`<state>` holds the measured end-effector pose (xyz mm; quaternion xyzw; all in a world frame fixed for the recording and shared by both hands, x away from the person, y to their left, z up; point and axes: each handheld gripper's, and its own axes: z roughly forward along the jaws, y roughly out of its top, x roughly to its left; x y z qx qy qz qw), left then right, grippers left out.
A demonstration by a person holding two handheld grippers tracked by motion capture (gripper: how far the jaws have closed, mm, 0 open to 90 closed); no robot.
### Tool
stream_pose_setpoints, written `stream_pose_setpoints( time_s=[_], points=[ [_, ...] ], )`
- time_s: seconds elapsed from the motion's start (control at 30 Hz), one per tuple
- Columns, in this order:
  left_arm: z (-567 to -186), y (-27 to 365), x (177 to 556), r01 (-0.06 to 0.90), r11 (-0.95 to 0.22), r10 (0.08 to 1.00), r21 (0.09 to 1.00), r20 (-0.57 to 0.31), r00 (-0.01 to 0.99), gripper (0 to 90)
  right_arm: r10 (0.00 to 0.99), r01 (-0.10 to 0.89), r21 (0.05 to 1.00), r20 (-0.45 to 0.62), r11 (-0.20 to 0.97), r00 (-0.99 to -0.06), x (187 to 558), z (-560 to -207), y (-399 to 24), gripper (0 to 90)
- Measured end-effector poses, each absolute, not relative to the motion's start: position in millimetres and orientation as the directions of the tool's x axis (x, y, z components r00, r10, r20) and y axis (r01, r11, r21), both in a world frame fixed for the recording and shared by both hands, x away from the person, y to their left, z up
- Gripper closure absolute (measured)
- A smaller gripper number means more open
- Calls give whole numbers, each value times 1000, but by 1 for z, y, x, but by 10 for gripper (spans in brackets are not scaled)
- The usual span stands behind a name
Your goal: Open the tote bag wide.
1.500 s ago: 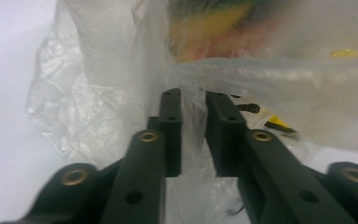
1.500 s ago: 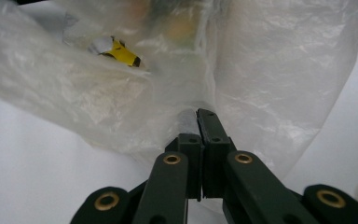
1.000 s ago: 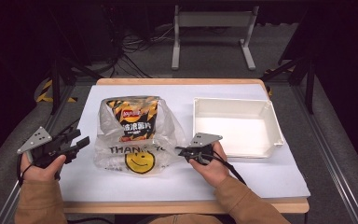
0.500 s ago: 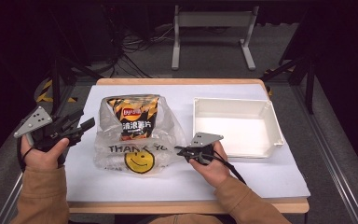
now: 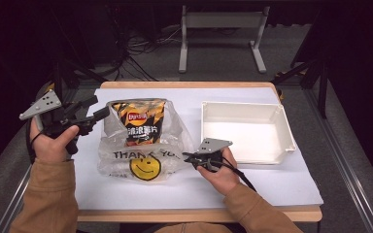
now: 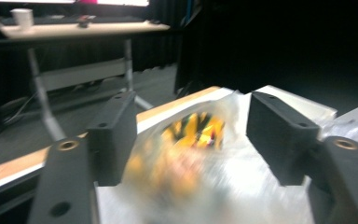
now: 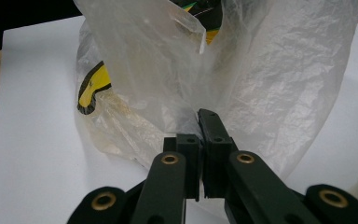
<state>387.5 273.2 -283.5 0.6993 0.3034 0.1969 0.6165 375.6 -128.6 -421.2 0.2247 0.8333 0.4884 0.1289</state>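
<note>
Clear crinkled plastic bag (image 5: 143, 150) with a yellow smiley, holding an orange-black chip packet (image 5: 139, 122), lies on the counter (image 5: 267, 184) left of the white rectangular tray (image 5: 245, 132). Right gripper (image 5: 190, 158) is clamped tight on the bag's right edge. Left gripper (image 5: 103, 112), raised at the bag's left side, has just been opening its jaws wide, gripping nothing.

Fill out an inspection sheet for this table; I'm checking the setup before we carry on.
Surface: white sheet over a wooden table, flat.
Job's things: clear plastic bag with a smiley print, lying down; chip packet in its mouth.
Clutter: empty white tray, apart from the bag.
Grippers: left gripper raised beside the bag, jaws just opened, nothing between them; right gripper shut on the bag's edge.
Cables: one trailing from each gripper.
Surroundings: dark room, metal stand, floor cables.
</note>
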Motion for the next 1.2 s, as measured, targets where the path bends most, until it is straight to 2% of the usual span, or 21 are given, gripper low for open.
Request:
stream_pose_setpoints(
  time_s=[0.2,0.57,0.63,0.67,0.77,0.83,0.87,0.97,1.07,1.2],
  points=[
    [-282,252,401,191,-105,673,976,-71,736,281,493,246,870,4,427,-870,374,-422,-128,877],
    [-311,253,415,286,-191,697,939,-76,713,315,494,242,875,4,419,-869,373,-419,-129,875],
    [-314,255,416,292,-208,703,933,-65,708,366,492,241,875,4,420,-871,372,-419,-128,874],
    [-314,257,416,292,-209,703,933,-64,708,446,491,239,876,2,419,-871,372,-418,-128,873],
    [-314,261,414,282,-214,711,935,-49,702,580,490,236,878,2,416,-872,372,-417,-128,870],
    [-314,261,412,286,-224,713,932,-43,700,623,489,234,879,2,414,-872,371,-416,-129,867],
    [-315,260,412,279,-248,719,928,-17,695,599,489,234,880,3,413,-872,371,-416,-129,865],
    [-316,256,407,273,-271,725,923,10,688,403,489,234,882,5,409,-872,371,-415,-129,860],
    [-318,257,402,260,-292,742,920,47,669,286,483,234,884,11,405,-876,371,-414,-130,847],
    [-322,263,400,265,-294,755,918,52,654,208,482,232,884,9,405,-876,371,-414,-129,842]
  ],
)
